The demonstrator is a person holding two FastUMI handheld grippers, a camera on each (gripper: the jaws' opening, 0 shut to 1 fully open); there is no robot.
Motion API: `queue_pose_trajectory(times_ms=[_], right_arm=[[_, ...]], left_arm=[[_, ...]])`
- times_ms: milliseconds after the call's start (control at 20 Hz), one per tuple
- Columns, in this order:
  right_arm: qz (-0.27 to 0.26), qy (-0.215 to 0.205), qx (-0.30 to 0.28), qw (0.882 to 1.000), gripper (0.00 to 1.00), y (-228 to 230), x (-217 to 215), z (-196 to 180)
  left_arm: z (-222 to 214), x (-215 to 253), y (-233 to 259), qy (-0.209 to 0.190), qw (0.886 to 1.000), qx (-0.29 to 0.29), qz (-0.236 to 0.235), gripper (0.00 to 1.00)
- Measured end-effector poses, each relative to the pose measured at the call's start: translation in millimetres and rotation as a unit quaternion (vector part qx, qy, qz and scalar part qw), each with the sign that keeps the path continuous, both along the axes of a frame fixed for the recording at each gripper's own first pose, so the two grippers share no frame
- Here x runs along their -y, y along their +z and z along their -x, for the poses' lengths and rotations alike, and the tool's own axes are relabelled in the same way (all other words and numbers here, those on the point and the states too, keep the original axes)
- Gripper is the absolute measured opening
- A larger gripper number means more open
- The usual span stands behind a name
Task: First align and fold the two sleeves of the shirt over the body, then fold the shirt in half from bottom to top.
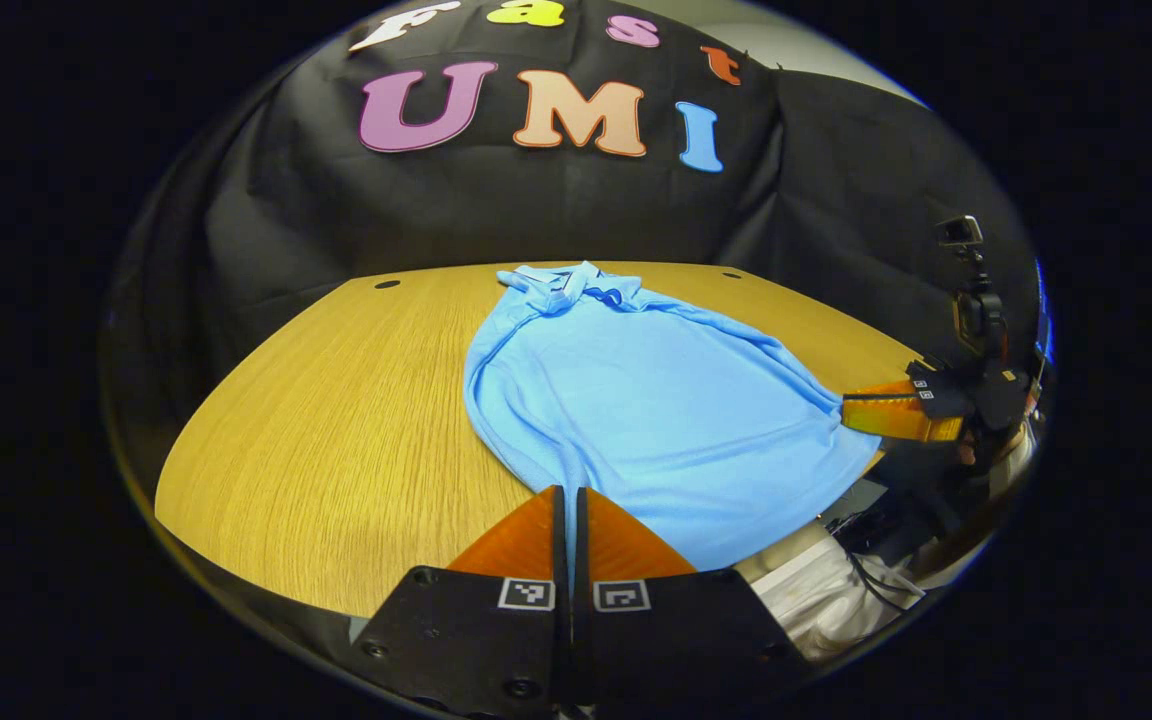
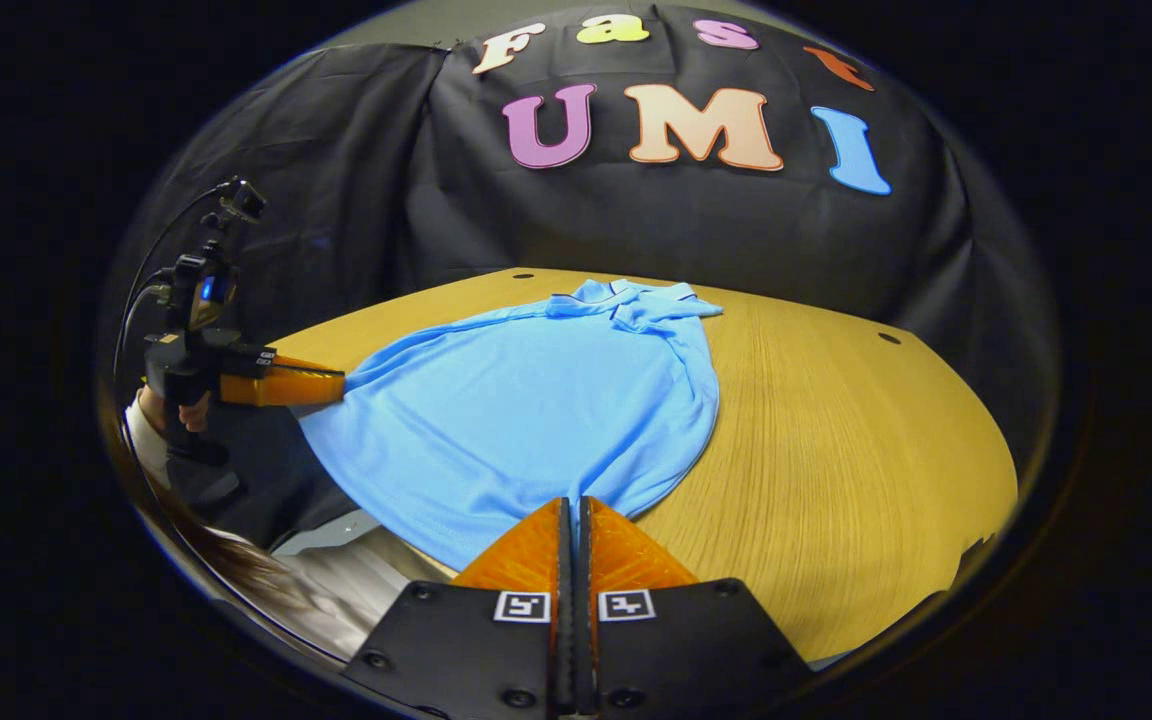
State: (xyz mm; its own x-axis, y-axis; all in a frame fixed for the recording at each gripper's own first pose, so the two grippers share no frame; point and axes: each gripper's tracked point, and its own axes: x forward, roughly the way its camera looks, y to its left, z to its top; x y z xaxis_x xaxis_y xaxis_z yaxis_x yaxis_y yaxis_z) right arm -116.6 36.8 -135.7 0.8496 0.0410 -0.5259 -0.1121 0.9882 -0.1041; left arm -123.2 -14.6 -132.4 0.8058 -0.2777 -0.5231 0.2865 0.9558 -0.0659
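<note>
A light blue polo shirt lies on the wooden table, collar at the far end and sleeves tucked in over the body. My left gripper is shut on one corner of the shirt's bottom hem near the table's front edge. My right gripper is shut on the other hem corner of the shirt. Each gripper also appears in the other's view: the right gripper at the right, the left gripper at the left, both pinching the cloth. The hem is stretched between them.
Bare wood of the table spreads on both sides of the shirt, with small dark holes near its far edge. A person's white sleeve and some cables sit below the front edge.
</note>
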Motion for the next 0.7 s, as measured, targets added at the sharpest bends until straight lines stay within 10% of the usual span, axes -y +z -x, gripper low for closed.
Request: queue_pose_trajectory(times_ms=[700], right_arm=[[-0.006, -0.029, 0.054, 0.998, 0.03, 59, 19, -70]], left_arm=[[-73, -1, 48, 0.002, 0.998, 0.062, 0.024, 0.00]])
